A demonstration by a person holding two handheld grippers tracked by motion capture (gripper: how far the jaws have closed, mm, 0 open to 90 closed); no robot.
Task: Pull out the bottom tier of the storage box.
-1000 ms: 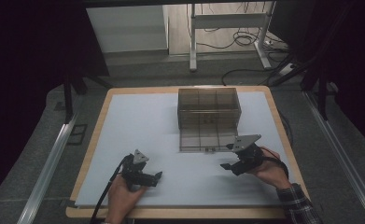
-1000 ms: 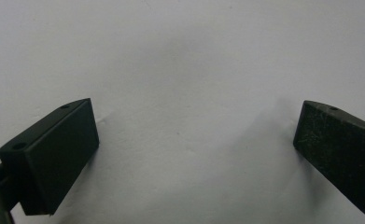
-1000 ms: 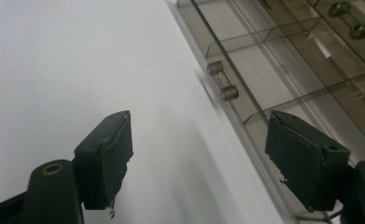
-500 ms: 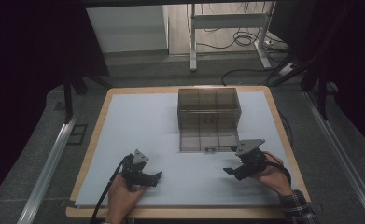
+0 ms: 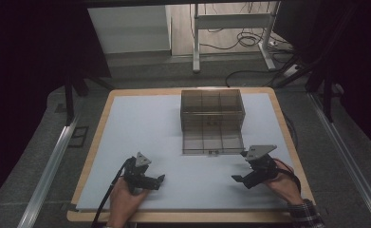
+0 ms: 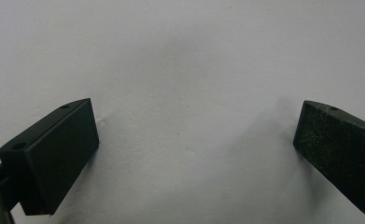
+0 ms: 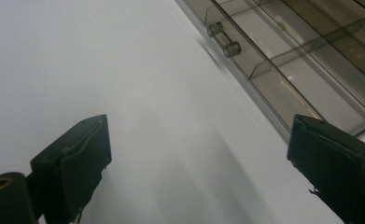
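Broadly, the counter (image 5: 140,123) takes up most of the high view: a wooden-edged board covered by a pale sheet, with dark floor and metal rails around it. On the far middle of that sheet stands a smoky clear drawer box (image 5: 212,108), upright, its inside split into compartments. Its bottom drawer (image 5: 213,141) is pulled out toward the person and lies flat on the pale sheet, divided into a grid of cells; what, if anything, lies in them cannot be told. A small round drawer handle (image 7: 224,42) sits at the middle of the drawer's front wall, clear like the rest. The right hand-held gripper (image 5: 245,166) is near the drawer's front right corner, just off it and not touching, held in a hand with a plaid cuff at the wrist. Its jaws have just been opening and stand released and wide, with nothing between them; in the right gripper view they frame bare sheet, with the drawer's front wall and handle running diagonally across the upper right. The left hand-held gripper (image 5: 162,180) lies low over the near left part of the sheet, well apart from the drawer box, with its cable trailing off the near edge. Its jaws are also released and spread wide in the left gripper view, with only the plain pale surface between them.
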